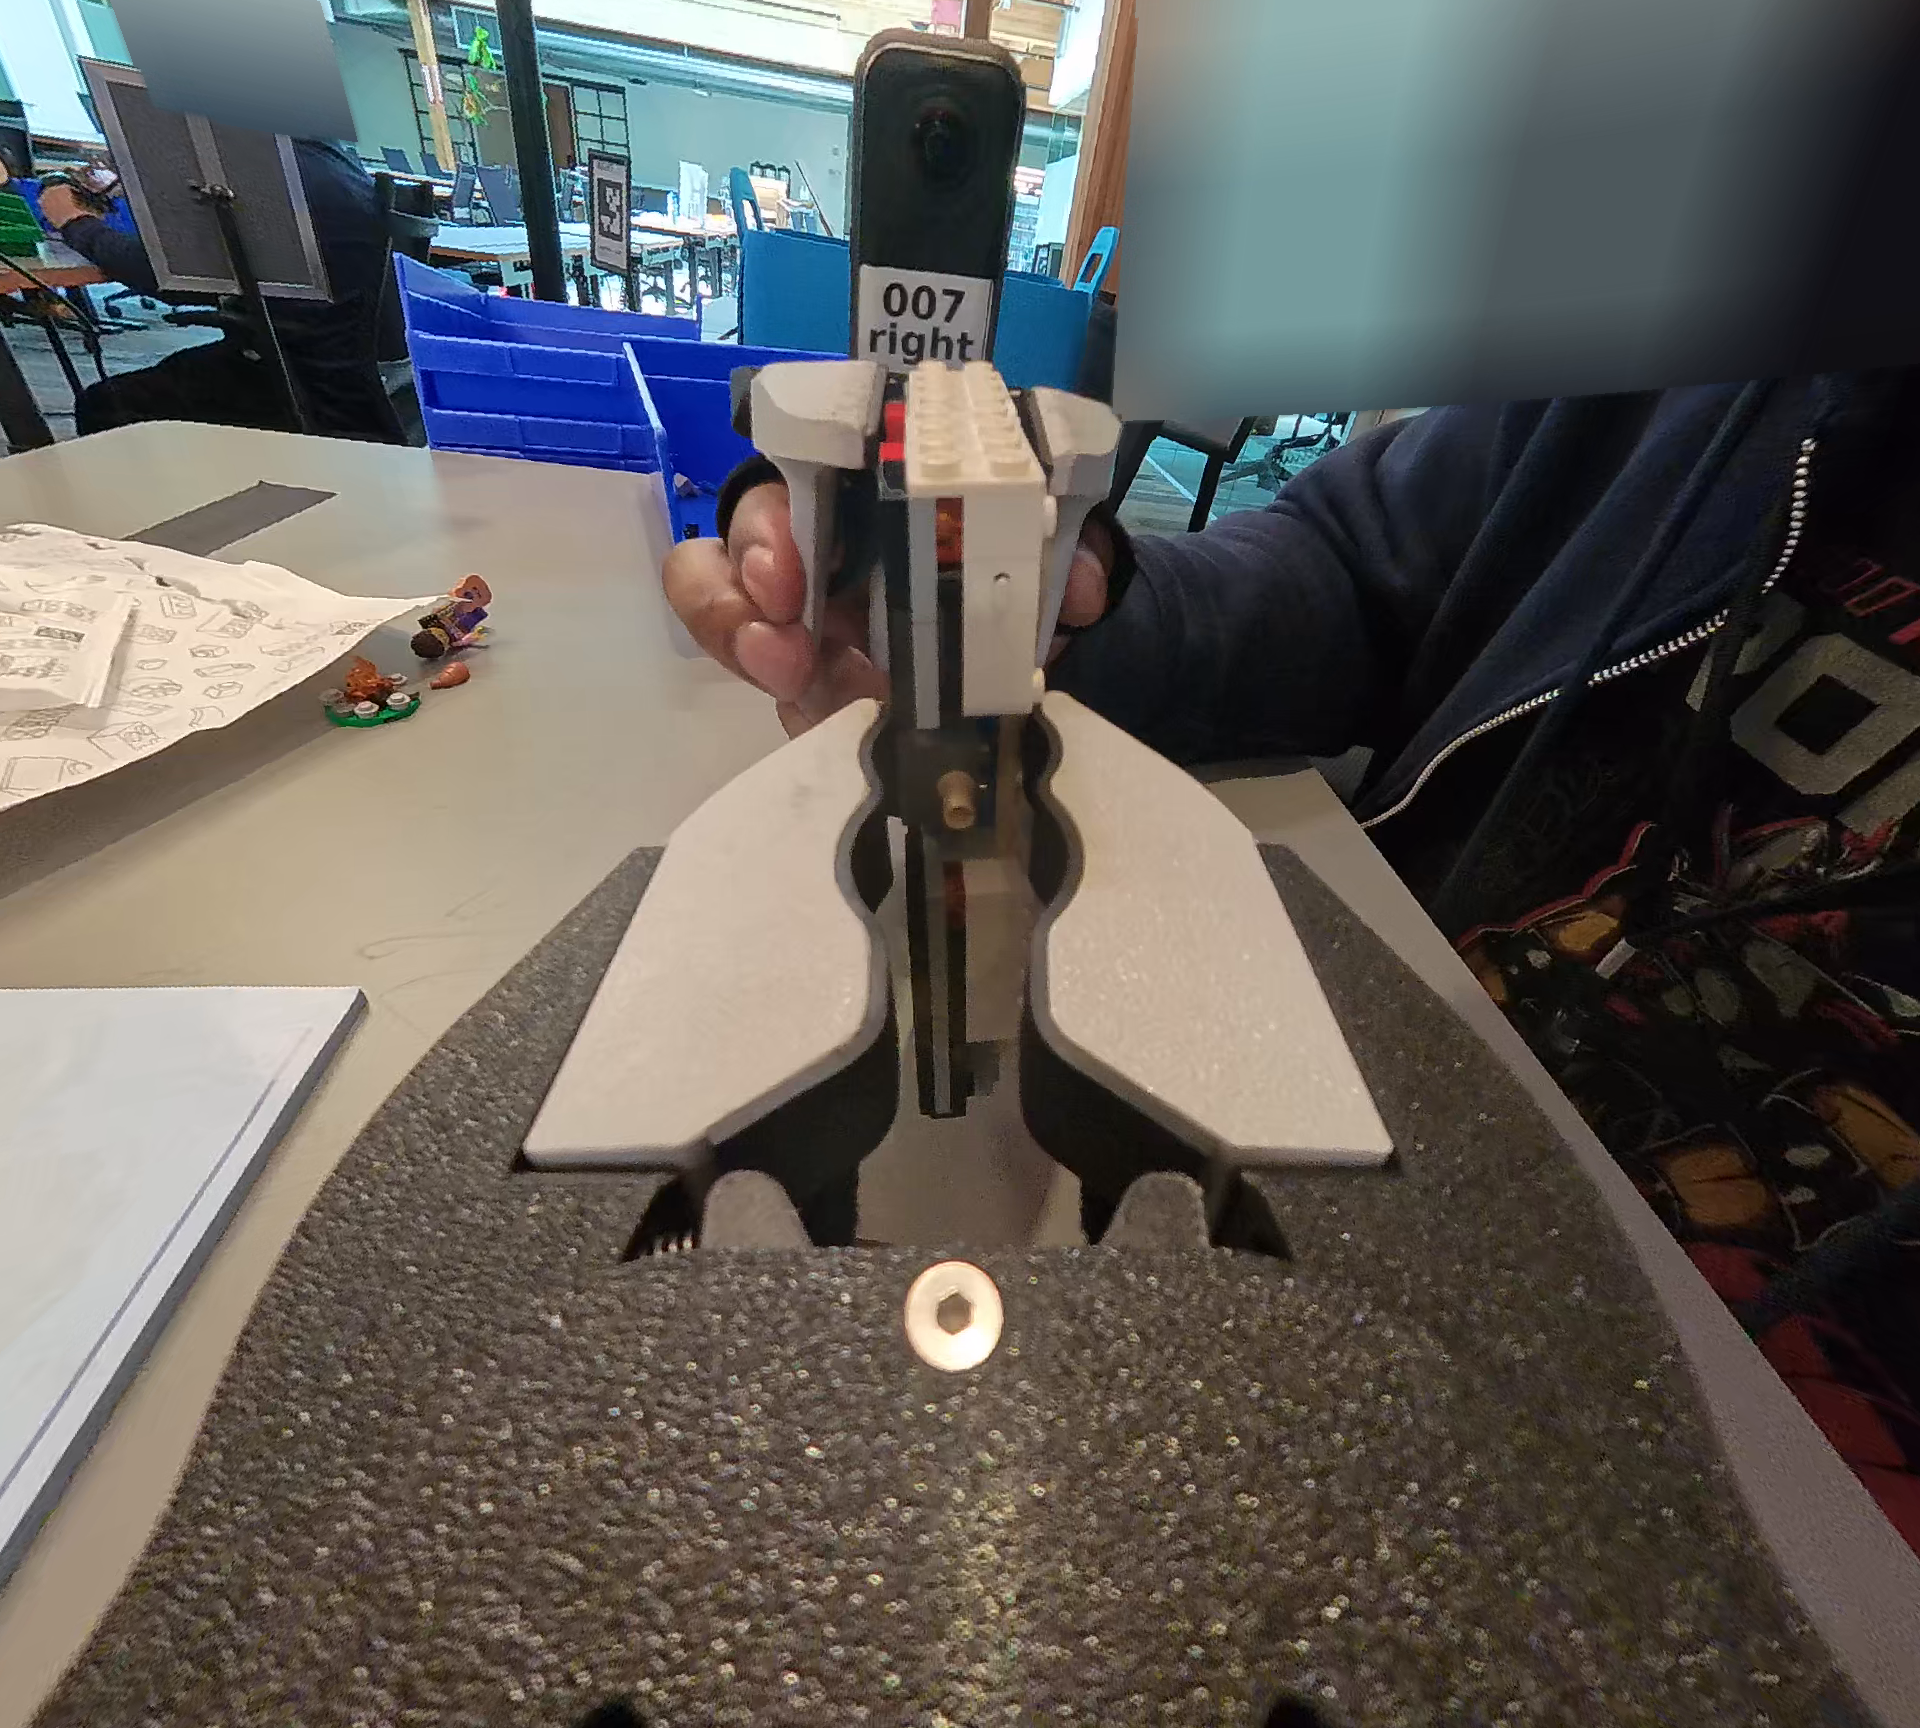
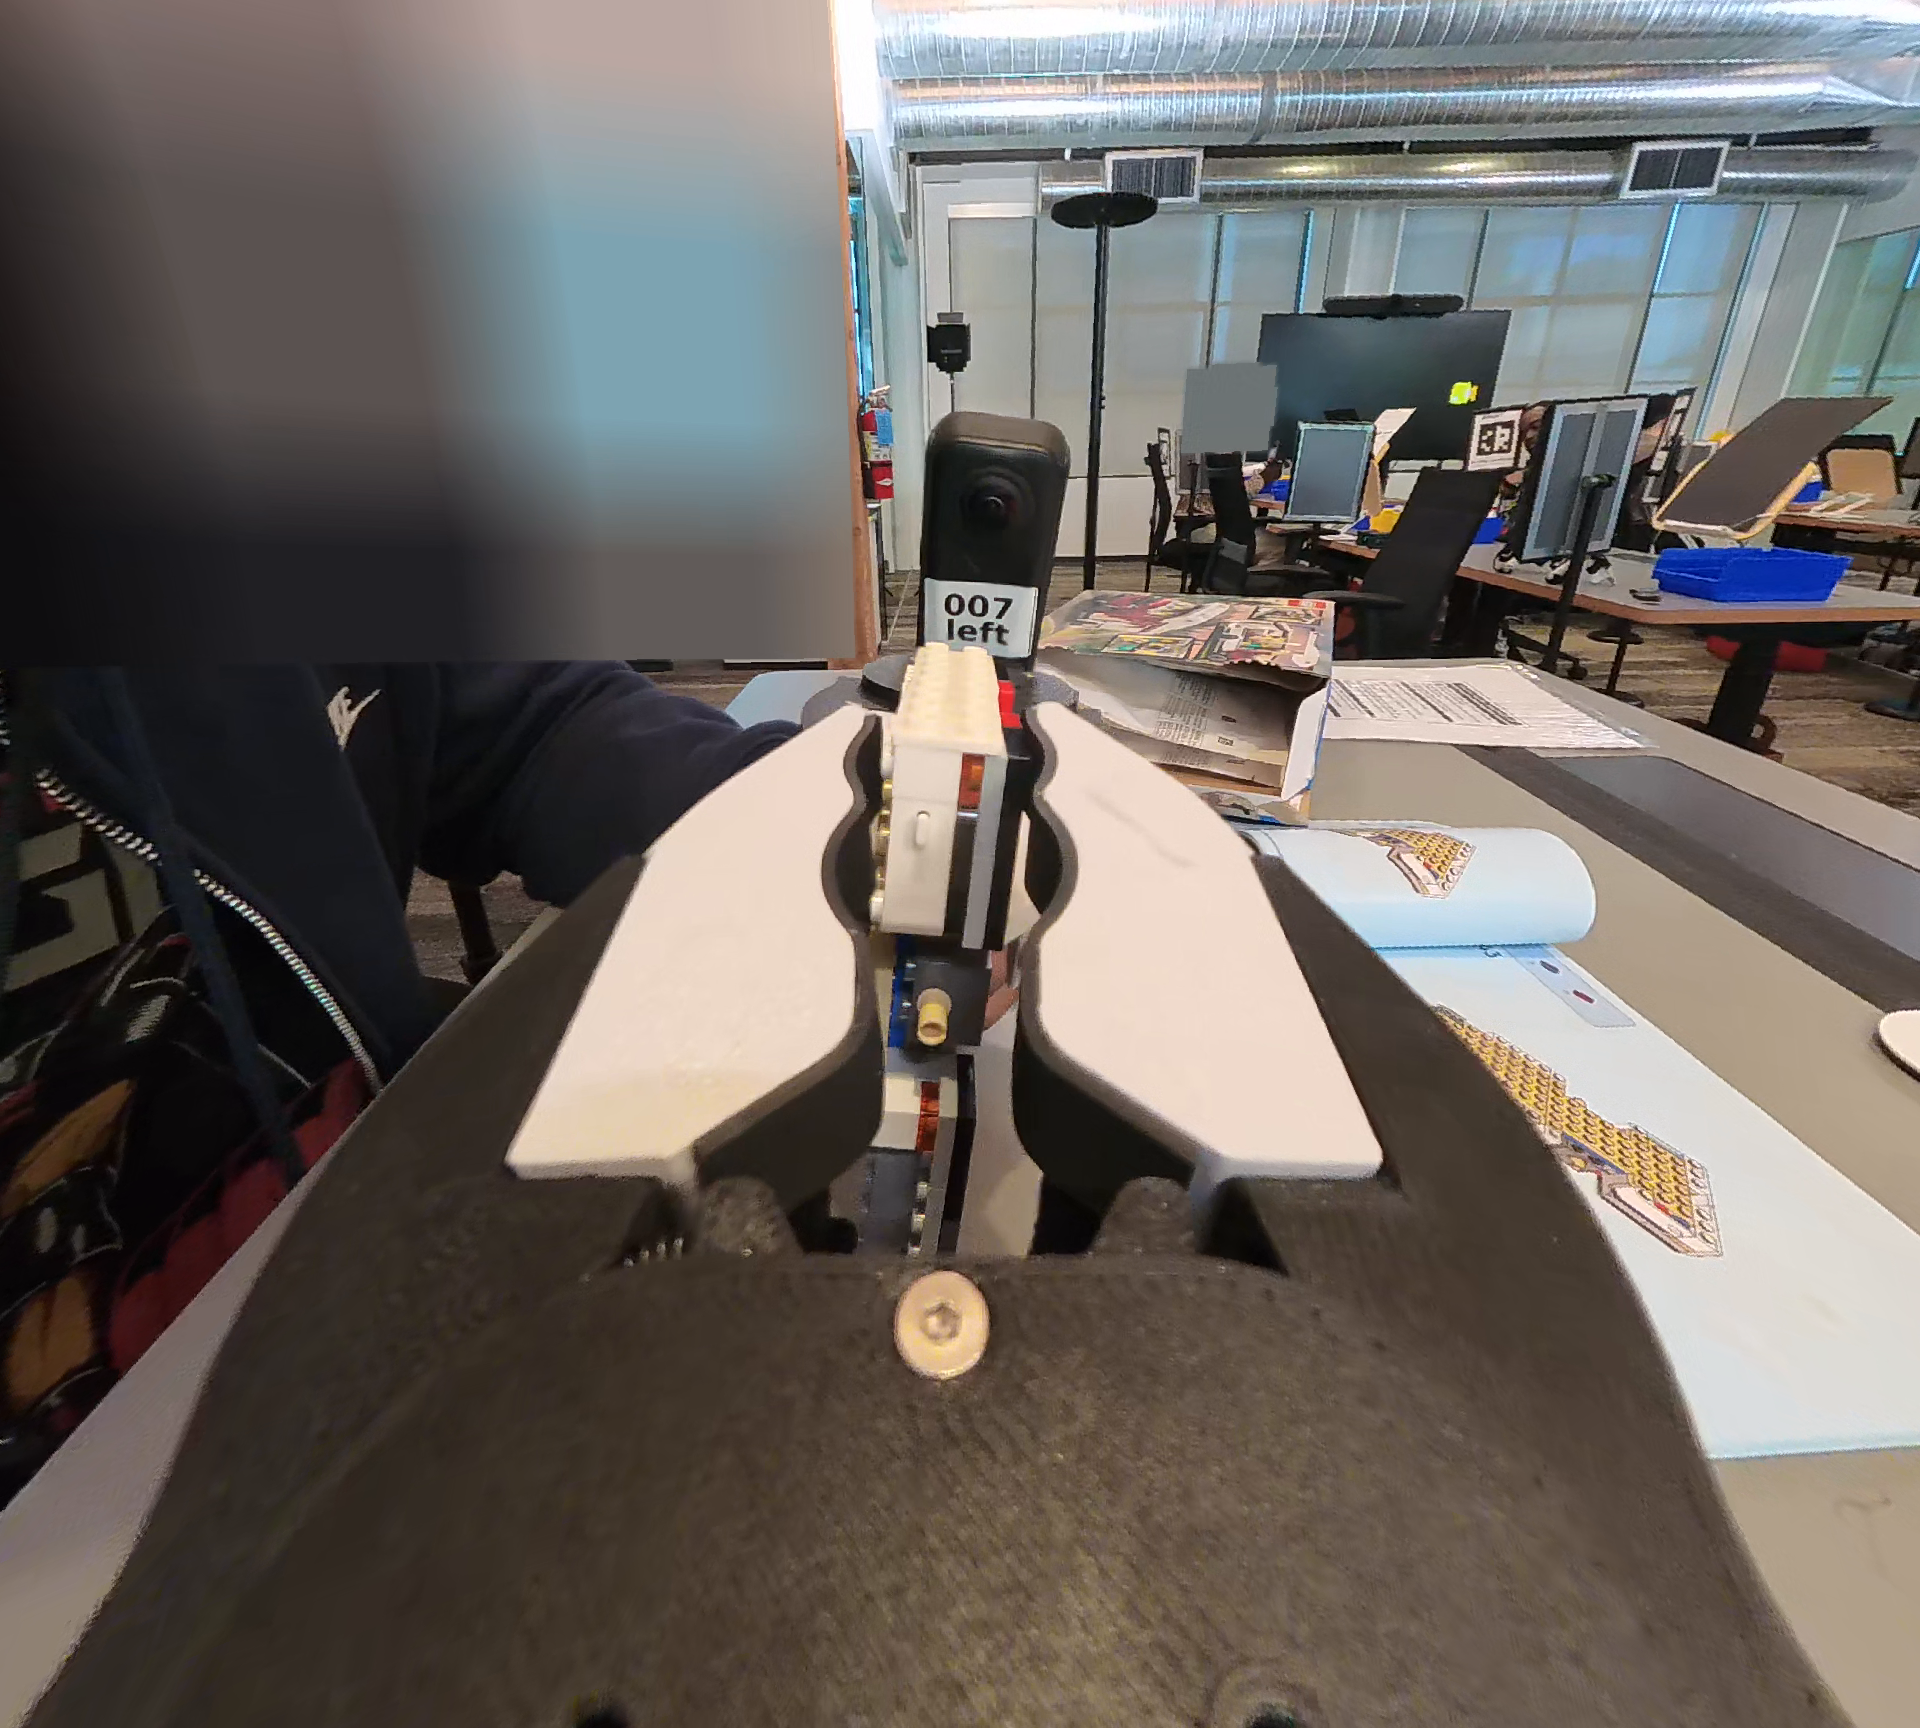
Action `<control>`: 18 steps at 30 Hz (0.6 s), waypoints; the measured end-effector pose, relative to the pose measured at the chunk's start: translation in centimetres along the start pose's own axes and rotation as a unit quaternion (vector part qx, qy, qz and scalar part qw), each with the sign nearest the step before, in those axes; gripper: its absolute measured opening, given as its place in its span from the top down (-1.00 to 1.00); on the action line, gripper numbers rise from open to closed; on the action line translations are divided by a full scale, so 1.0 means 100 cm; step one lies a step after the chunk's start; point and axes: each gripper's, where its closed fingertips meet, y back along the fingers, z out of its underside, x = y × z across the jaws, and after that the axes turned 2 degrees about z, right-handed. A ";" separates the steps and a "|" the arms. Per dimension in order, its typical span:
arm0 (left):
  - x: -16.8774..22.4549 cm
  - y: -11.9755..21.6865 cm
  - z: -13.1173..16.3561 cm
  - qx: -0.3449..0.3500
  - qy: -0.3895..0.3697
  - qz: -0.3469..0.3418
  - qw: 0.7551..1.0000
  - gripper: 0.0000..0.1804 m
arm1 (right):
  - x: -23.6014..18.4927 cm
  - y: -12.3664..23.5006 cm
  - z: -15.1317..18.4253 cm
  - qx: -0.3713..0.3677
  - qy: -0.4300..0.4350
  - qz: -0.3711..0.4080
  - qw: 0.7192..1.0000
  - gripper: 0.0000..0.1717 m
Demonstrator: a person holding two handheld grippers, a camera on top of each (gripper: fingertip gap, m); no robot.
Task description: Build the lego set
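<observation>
Toy brick build (image 1: pixel 971 535), white and black, held up over table (image 1: pixel 436 847) between both tongs. Left tongs (image 1: pixel 956 743) pinch lower end. Right tongs (image 2: pixel 940 743) pinch top end, facing them.

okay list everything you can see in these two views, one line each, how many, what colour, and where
brick assembly: one, white, black, grey with red and orange bits, clamped between both grippers.
minifigure: one, purple and brown, lying on the table, left.
small green-based build: one, green and orange, beside the minifigure.
printed paper bags: white, far left of the table.
storage bins: blue, behind the table.
torn box: one, colourful, behind the grippers.
instruction booklet: one, pale blue, open at right.
left gripper: white fingers, shut on the assembly.
right gripper: white fingers, shut on it, facing the left.
</observation>
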 end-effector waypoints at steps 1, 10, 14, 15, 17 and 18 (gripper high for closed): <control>0.000 0.000 0.000 0.000 0.000 0.000 1.000 0.76 | 0.000 0.000 0.000 0.000 -0.001 -0.002 1.000 0.71; 0.000 0.000 0.001 -0.002 0.000 0.002 1.000 0.75 | -0.002 0.000 0.001 0.002 -0.007 -0.011 1.000 0.71; 0.002 -0.001 0.001 -0.004 -0.001 0.003 1.000 0.75 | -0.004 0.000 0.001 0.001 -0.006 -0.017 1.000 0.71; 0.002 -0.001 0.001 -0.003 0.000 0.004 1.000 0.75 | -0.004 0.000 0.000 0.002 -0.004 -0.018 1.000 0.71; 0.002 -0.001 0.000 -0.001 0.000 0.004 1.000 0.75 | -0.004 0.000 0.000 0.004 -0.006 -0.016 1.000 0.71; 0.001 -0.001 0.000 0.001 0.001 0.002 1.000 0.75 | -0.003 0.000 0.000 0.004 -0.009 -0.013 1.000 0.71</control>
